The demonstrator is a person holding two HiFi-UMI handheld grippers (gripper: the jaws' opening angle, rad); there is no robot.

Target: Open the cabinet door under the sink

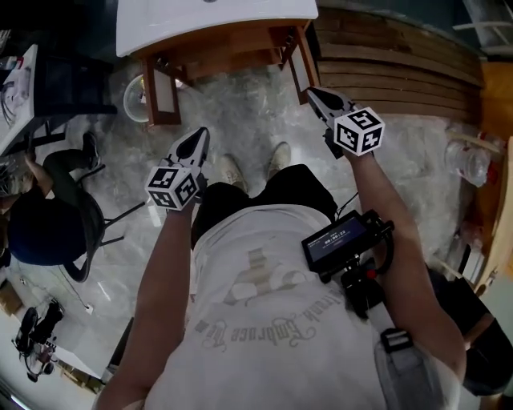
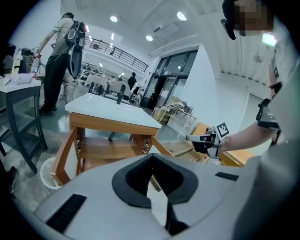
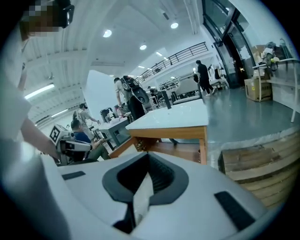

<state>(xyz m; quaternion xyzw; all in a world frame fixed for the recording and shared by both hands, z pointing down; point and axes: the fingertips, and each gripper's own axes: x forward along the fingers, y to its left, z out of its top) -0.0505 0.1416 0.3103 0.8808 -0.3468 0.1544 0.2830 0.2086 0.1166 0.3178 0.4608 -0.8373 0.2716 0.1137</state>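
Note:
The sink cabinet (image 1: 232,50) is a wooden frame under a white top (image 1: 212,20), at the top of the head view. Both its doors stand swung outward: the left door (image 1: 160,100) and the right door (image 1: 300,64). The inner shelf (image 2: 110,147) shows bare in the left gripper view. My left gripper (image 1: 195,142) hangs in the air short of the left door, shut and empty. My right gripper (image 1: 317,96) is raised beside the right door's outer edge, shut and empty. Each gripper view shows the other one: the right gripper (image 2: 194,138) and the left gripper (image 3: 82,146).
A white bucket (image 1: 135,98) stands on the floor left of the cabinet. Stacked wooden planks (image 1: 393,68) lie to the right. A person sits on a chair (image 1: 76,232) at the left, near a grey table (image 2: 18,93). My shoes (image 1: 232,170) stand on the marble floor.

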